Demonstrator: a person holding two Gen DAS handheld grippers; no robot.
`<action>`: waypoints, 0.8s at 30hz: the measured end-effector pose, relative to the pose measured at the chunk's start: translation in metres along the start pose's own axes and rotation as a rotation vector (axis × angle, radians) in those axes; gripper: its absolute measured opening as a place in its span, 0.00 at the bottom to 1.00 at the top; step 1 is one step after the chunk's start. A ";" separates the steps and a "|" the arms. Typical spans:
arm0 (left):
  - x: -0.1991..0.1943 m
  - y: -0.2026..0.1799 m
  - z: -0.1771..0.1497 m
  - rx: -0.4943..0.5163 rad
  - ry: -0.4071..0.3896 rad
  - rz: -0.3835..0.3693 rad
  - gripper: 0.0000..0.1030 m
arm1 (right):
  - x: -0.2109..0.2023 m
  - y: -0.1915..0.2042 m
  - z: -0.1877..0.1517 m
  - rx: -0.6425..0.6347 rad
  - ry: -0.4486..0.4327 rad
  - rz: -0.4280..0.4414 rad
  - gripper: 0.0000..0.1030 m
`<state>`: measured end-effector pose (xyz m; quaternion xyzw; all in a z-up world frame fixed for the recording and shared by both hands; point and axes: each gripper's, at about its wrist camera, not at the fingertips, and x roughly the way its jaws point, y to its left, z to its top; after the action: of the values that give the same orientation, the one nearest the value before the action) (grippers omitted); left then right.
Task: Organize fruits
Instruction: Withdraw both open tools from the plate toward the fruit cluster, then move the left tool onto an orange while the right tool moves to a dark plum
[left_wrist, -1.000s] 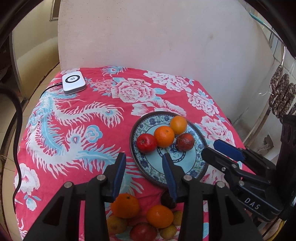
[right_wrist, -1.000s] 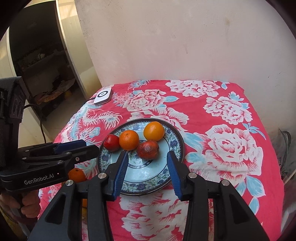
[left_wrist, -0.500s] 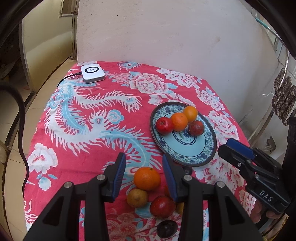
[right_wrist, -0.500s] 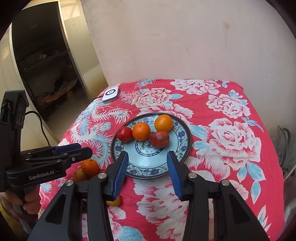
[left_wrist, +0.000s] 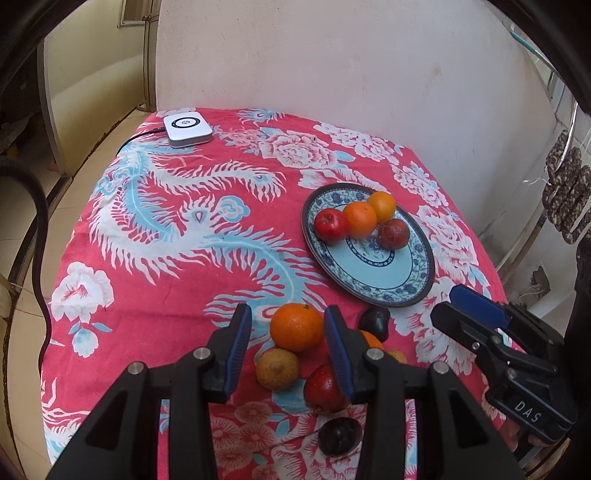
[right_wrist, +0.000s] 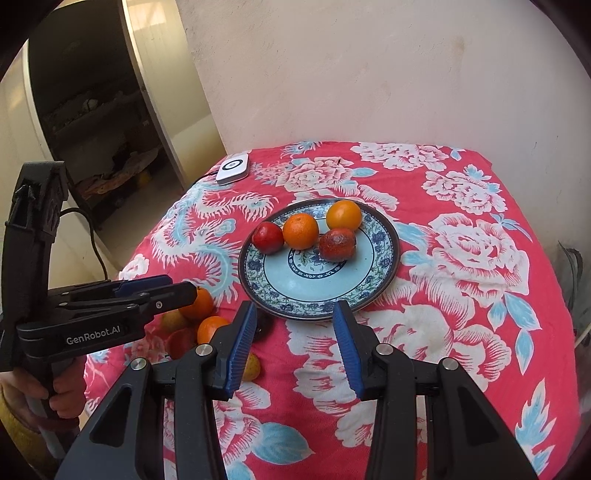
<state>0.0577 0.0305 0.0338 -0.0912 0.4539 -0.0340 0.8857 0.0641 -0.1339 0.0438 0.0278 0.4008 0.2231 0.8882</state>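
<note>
Both cameras now sit further back from the blue-patterned ceramic plate (left_wrist: 417, 291) than a second ago, so the loose fruit pile near its front rim has come into full view. Our left gripper (left_wrist: 288, 332) hangs over the pile's large orange (left_wrist: 296, 326), fingers part-open, empty. Our right gripper (right_wrist: 293, 332), also part-open and empty, hovers before the plate's near rim. Four fruits sit on the plate; the pile on the red floral-cloth table (left_wrist: 147, 258) is next.

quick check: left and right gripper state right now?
Left gripper: open, nothing held, above the loose orange.
Right gripper: open, nothing held, in front of the plate.
</note>
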 end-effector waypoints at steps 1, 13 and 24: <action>0.001 -0.001 -0.001 0.001 0.002 -0.001 0.42 | 0.000 0.000 -0.001 0.001 0.003 0.001 0.43; 0.010 -0.004 -0.002 0.016 0.021 -0.011 0.42 | 0.006 -0.001 -0.005 0.006 0.022 0.006 0.43; 0.015 -0.004 -0.003 0.013 0.023 -0.025 0.35 | 0.011 0.002 -0.007 0.005 0.038 0.008 0.43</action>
<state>0.0648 0.0239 0.0209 -0.0906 0.4627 -0.0491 0.8805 0.0646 -0.1288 0.0318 0.0274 0.4180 0.2262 0.8794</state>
